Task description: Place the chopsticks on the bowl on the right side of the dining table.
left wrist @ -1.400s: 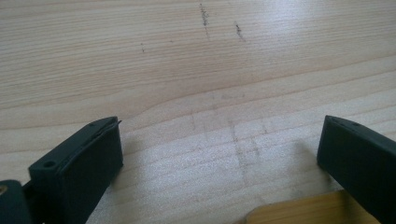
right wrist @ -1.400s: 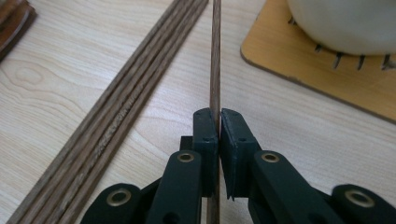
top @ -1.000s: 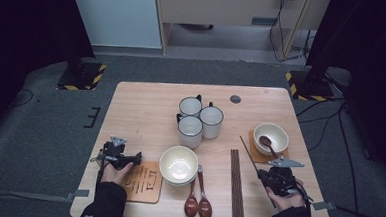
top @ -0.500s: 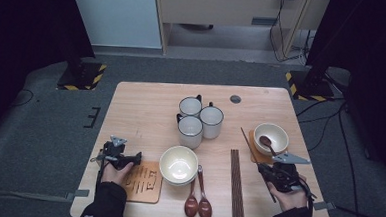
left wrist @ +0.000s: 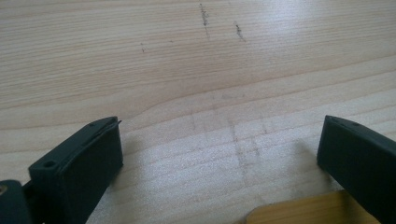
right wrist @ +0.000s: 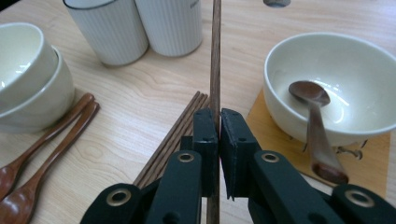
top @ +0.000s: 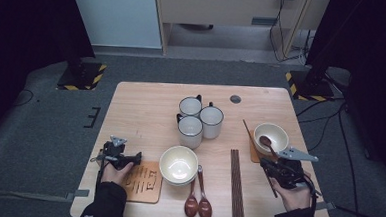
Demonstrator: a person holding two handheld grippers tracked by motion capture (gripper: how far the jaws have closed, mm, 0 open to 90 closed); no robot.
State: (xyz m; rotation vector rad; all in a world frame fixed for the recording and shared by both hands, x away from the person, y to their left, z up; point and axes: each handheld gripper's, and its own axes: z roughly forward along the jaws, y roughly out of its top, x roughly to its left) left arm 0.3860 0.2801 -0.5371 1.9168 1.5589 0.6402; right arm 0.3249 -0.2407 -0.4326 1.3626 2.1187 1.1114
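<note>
My right gripper (right wrist: 218, 114) is shut on a single dark wooden chopstick (right wrist: 215, 56), which runs straight ahead between the jaws. From above, that chopstick (top: 249, 134) slants along the left side of the right-hand bowl (top: 275, 134), and my right gripper (top: 264, 164) holds it near its lower end. A brown spoon (right wrist: 314, 121) lies in that bowl (right wrist: 345, 74), which sits on a wooden coaster (right wrist: 373, 158). My left gripper (left wrist: 219, 135) is open over bare table with nothing between its jaws. In the high view the left gripper (top: 137, 158) rests at the front left.
A bundle of chopsticks (top: 235, 186) lies flat on the table (top: 141, 111). Stacked cream bowls (top: 178, 164) stand beside two brown spoons (top: 198, 201). Three white mugs (top: 199, 119) stand mid-table. A wooden coaster (top: 143, 183) lies by the left hand.
My right gripper has risen a little with the chopstick still clamped in it. The left hand and gripper have stayed put.
</note>
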